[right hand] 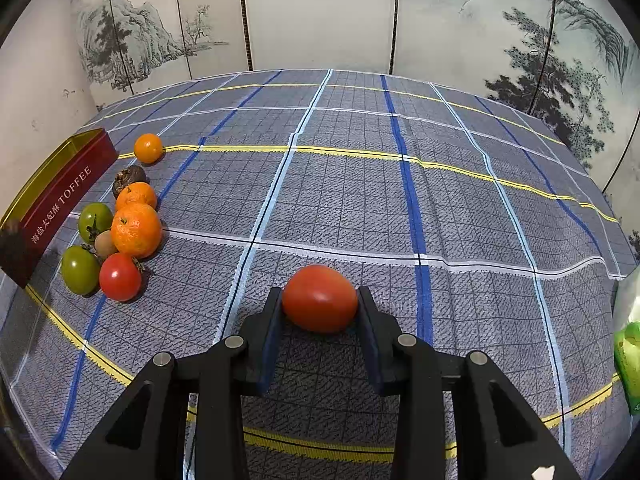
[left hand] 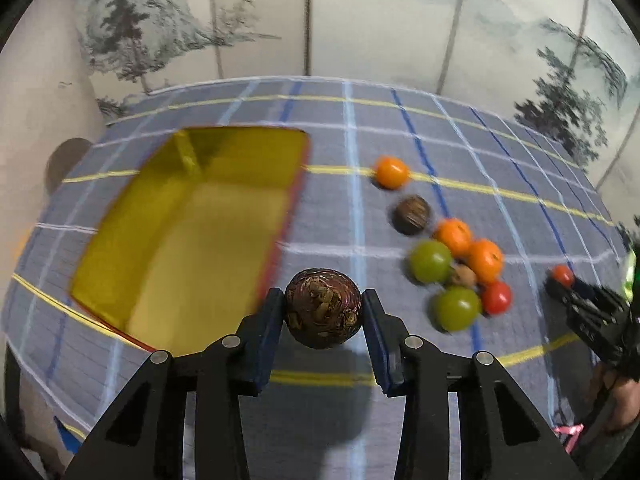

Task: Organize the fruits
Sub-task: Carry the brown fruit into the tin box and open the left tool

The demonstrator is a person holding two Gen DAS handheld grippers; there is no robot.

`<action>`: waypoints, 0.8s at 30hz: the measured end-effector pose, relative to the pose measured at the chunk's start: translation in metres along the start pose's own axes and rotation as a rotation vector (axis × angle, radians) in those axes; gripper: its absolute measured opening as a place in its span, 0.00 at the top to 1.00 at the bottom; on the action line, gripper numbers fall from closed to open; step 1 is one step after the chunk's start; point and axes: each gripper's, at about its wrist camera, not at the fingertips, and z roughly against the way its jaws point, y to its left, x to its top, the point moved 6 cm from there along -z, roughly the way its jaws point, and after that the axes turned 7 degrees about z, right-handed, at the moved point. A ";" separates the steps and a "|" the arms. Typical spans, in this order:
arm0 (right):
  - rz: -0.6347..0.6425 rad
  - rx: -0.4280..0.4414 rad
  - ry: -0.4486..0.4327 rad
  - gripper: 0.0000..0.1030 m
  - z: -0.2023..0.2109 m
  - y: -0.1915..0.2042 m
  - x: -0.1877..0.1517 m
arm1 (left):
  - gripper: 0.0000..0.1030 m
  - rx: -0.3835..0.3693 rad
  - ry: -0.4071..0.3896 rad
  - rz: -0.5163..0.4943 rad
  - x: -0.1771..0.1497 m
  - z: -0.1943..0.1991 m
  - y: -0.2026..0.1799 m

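Two grippers, each clamped on fruit. Left gripper (left hand: 323, 312) grips dark brown fruit (left hand: 323, 307) — raised above cloth (left hand: 400, 140), just beside gold-lined tin (left hand: 192, 232). Right gripper (right hand: 319, 308) pinches red tomato (right hand: 319, 298) over cloth. Loose pile beside tin: oranges (right hand: 136, 230), green tomatoes (right hand: 80, 270), red one (right hand: 120, 277), brown fruit (right hand: 129, 178) — touching cluster.

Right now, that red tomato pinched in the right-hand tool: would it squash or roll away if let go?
The red tomato looks smooth and glossy, so it may be slippery between the right gripper's pads. Its rounded shape suggests it would probably roll on the checked tablecloth. Its skin shows no dent, so it seems firm enough, though likely easy to bruise.
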 end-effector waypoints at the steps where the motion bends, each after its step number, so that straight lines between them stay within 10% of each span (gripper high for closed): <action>1: 0.000 0.000 0.000 0.67 0.000 0.000 0.000 | 0.60 0.012 -0.010 0.009 0.006 0.001 0.009; 24: 0.001 -0.001 0.001 0.68 0.000 0.001 0.000 | 0.60 0.204 0.044 0.073 0.023 -0.048 0.127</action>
